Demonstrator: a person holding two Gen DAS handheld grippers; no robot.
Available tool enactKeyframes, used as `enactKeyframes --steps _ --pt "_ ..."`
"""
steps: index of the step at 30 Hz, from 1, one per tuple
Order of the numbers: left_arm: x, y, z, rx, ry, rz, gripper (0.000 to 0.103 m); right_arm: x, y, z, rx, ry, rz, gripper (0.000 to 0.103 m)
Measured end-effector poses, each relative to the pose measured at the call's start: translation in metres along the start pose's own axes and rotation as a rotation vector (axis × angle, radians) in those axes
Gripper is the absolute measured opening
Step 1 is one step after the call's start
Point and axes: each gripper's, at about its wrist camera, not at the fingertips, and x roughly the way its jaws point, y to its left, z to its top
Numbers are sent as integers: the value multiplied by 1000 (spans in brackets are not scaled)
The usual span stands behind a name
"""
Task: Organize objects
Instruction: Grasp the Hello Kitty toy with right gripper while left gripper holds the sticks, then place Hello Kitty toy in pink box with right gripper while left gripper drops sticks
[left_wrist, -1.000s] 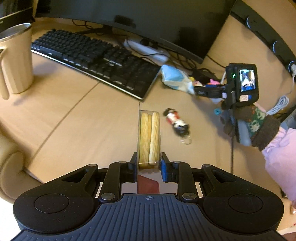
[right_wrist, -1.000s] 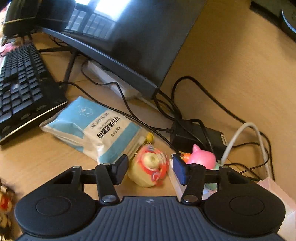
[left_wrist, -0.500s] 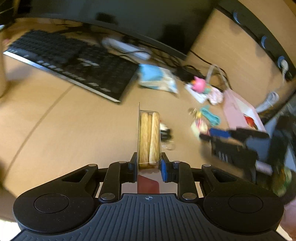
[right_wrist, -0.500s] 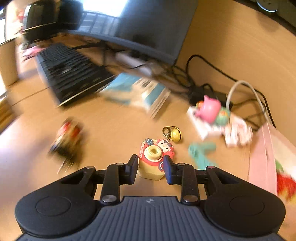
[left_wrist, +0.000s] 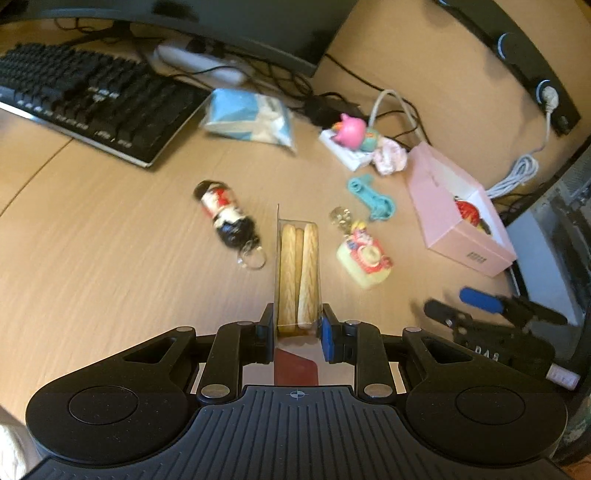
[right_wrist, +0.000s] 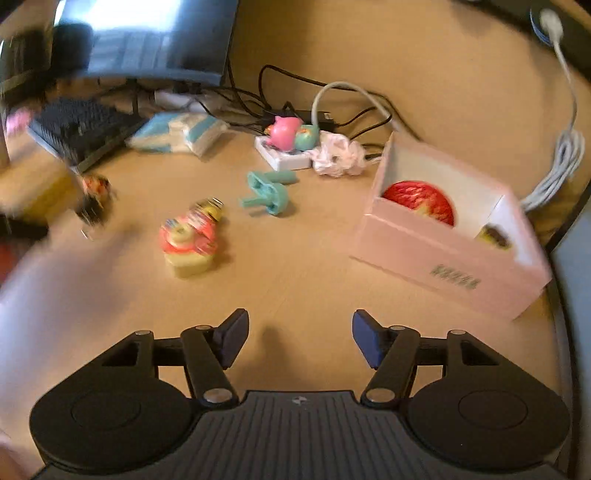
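Holding: my left gripper (left_wrist: 297, 326) is clamped on a clear packet of biscuit sticks (left_wrist: 298, 271), which stands upright between the pads and points away from me above the desk (left_wrist: 110, 258).
Right gripper: my right gripper (right_wrist: 298, 338) hangs over bare desk with its fingers spread wide and nothing between them; in the left wrist view it shows low at the right edge.
Pink box (right_wrist: 448, 236): open-topped, near the desk's right edge, with a red round thing (right_wrist: 419, 201) inside and a small dark-and-yellow item in its near corner that I cannot make out.
Camera keychain (left_wrist: 364, 256): yellow and red, lying on the desk just right of the packet, a small bell at its far end.
Doll keychain (left_wrist: 229, 218): lying left of the packet, ring toward me.
Teal clip (left_wrist: 373, 197): between the camera keychain and the pink box, farther back.
Back of desk: pink pig toy (left_wrist: 351, 129) on a white block, blue tissue pack (left_wrist: 251, 118) beside the keyboard (left_wrist: 85, 96), cables behind.
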Motion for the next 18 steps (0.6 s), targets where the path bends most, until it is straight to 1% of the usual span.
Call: enactKeyframes --steps 1,2,6,8,9,10,11,12,14,16,18 --pt "-1 3 -1 -13 1 8 26 4 6 3 9 -5 31 68" --pt "-2 7 -1 -29 7 18 26 9 14 7 7 -13 53 69" --pt "-7 15 0 -28 20 25 26 30 49 19 -59 -31 96 69" --pt "-6 18 1 -33 21 24 26 42 60 24 -89 -18 120 69" --pt "-4 20 1 -40 22 19 26 47 63 25 -96 0 127 64" --pt "-3 20 2 -45 24 15 26 51 65 27 -97 14 129 50" --pt "0 20 2 -48 26 8 26 51 63 28 -93 13 143 45" --pt "2 18 2 -47 29 -1 26 49 61 27 -97 25 151 35" --pt "7 13 3 -36 33 -17 26 39 55 21 -117 30 143 36" --pt "10 8 3 -20 34 -39 26 29 43 11 -167 46 132 36" --pt "14 3 2 -15 33 -52 26 20 32 1 -202 72 99 36"
